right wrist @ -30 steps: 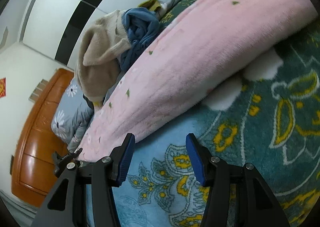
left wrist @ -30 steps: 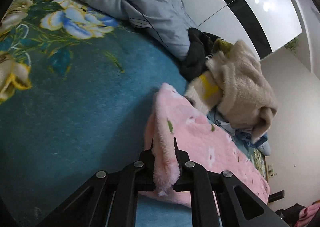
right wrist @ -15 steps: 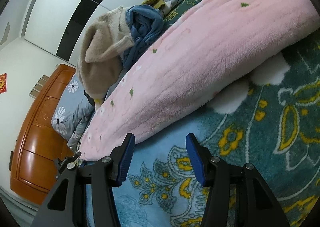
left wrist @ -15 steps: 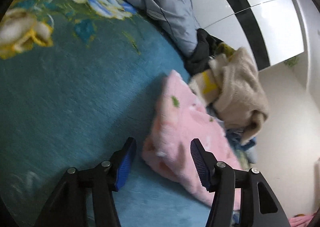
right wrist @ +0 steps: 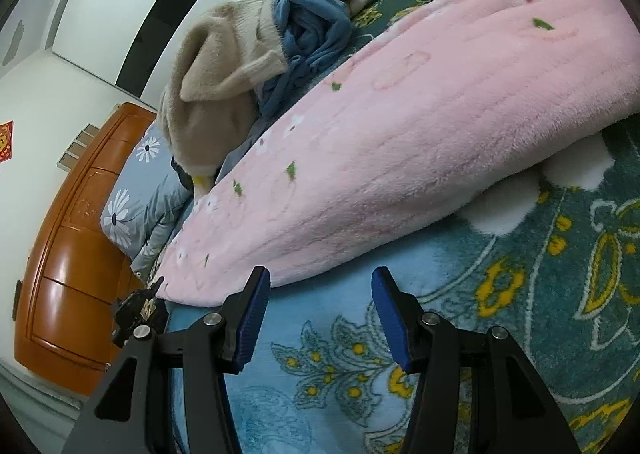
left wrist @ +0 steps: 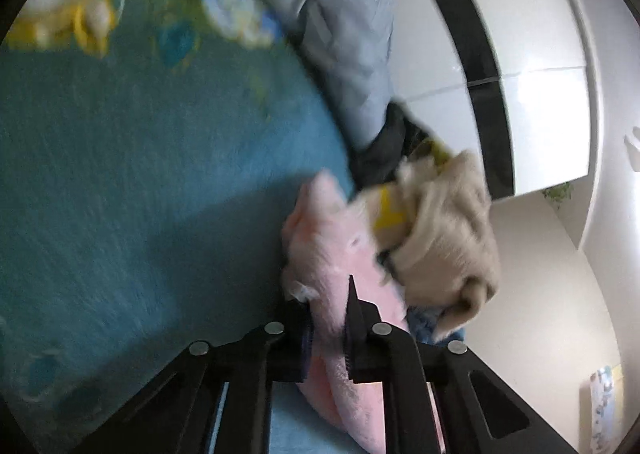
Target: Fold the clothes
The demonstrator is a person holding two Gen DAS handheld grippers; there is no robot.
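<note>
- The left gripper (left wrist: 327, 328) is closing its jaws on a fold at the near corner of the pink fleece garment (left wrist: 340, 254); the plush fabric fills the narrow gap between the pads.
- The garment lies spread on the teal floral blanket (left wrist: 140, 194), running away towards a beige sweater (left wrist: 448, 238) heaped just behind it.
- The right gripper (right wrist: 318, 318) hovers with its jaws about half apart and nothing between them.
- In the right wrist view the garment's long edge (right wrist: 400, 158) lies just beyond those fingertips, not touching them.
</note>
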